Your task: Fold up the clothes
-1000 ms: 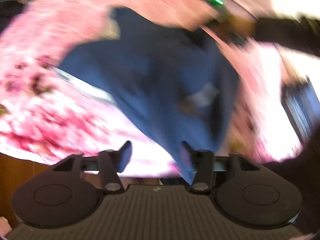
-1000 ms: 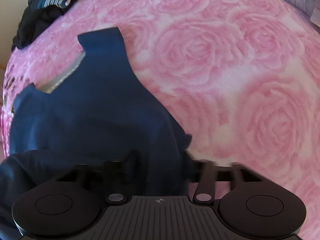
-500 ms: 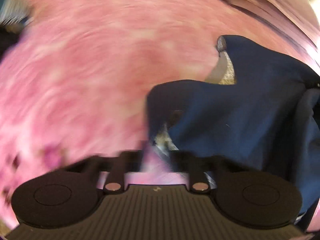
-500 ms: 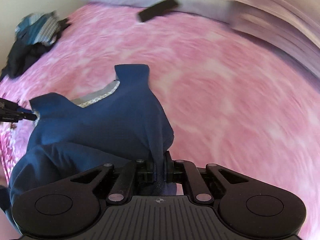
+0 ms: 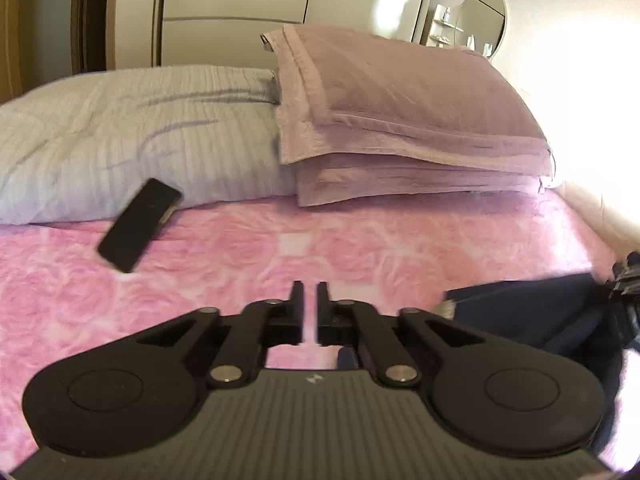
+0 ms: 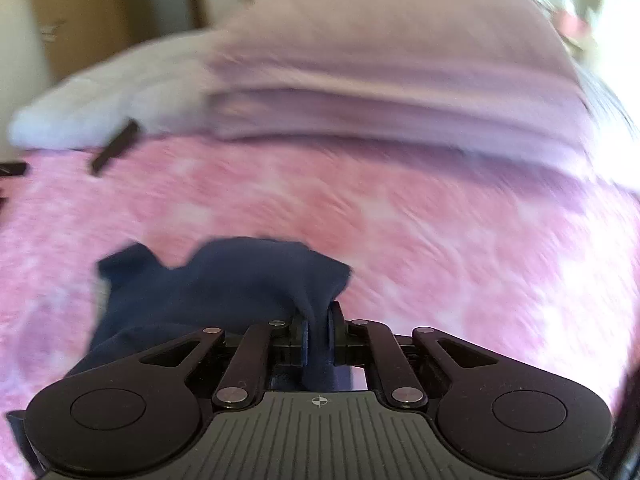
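A navy garment [image 6: 224,284] lies bunched on the pink rose bedspread [image 6: 440,240]. My right gripper [image 6: 316,312] has a fold of it pinched between its pads, and its jaws are opening. The cloth trails down and to the left beneath the gripper. In the left wrist view the same garment [image 5: 532,312] shows at the lower right. My left gripper [image 5: 310,288] hovers over the bedspread [image 5: 360,248] to the garment's left. Its jaws are opening, a narrow gap stands between them, and nothing is in it.
A grey striped pillow [image 5: 120,132] and a mauve folded pillow stack [image 5: 400,120] lie across the head of the bed. A flat black slab, like a phone [image 5: 138,226], rests against the grey pillow. Wardrobe doors and a round mirror [image 5: 482,16] stand behind.
The right gripper closed on the navy cloth and carried it up the bed toward the pillows. The left gripper shut by the garment's edge, then swung away with nothing in it.
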Action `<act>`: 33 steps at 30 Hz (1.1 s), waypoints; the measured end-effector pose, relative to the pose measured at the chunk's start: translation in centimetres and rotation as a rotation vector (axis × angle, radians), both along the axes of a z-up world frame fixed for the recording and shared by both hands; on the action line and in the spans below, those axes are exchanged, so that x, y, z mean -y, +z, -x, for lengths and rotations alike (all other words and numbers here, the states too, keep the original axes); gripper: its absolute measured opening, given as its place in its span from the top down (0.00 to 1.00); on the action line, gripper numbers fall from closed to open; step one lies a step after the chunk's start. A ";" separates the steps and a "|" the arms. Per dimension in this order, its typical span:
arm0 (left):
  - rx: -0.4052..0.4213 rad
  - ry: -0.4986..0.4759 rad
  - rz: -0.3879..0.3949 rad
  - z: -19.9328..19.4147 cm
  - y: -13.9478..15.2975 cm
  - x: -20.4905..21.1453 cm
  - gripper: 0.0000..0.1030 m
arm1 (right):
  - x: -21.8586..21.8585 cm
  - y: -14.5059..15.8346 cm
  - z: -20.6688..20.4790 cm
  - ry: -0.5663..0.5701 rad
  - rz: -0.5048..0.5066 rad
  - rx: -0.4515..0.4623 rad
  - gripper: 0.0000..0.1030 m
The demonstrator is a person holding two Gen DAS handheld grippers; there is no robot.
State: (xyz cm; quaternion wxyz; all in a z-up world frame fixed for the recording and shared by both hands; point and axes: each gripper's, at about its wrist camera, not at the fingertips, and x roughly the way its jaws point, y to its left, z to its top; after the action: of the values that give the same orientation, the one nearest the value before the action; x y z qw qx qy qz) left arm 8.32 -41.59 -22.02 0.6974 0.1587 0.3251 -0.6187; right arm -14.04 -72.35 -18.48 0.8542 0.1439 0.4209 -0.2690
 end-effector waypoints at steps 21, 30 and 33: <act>-0.110 -0.688 -0.311 26.5 -7.5 -9.9 0.97 | -0.8 -6.7 7.8 -0.230 -0.468 0.157 0.28; -0.094 -0.540 -0.253 23.0 -5.2 -13.3 0.65 | -4.5 -1.0 14.3 -0.364 -0.339 0.114 0.95; -0.087 -0.522 -0.238 22.1 -3.8 -14.9 0.60 | -8.0 2.0 20.4 -0.491 -0.292 0.093 0.95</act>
State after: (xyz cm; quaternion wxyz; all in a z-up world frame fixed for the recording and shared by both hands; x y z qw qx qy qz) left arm -13.76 -26.68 -25.78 0.4767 0.2910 0.3731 -0.7409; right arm -34.43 -64.35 -16.44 0.7521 0.3750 0.3683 -0.3976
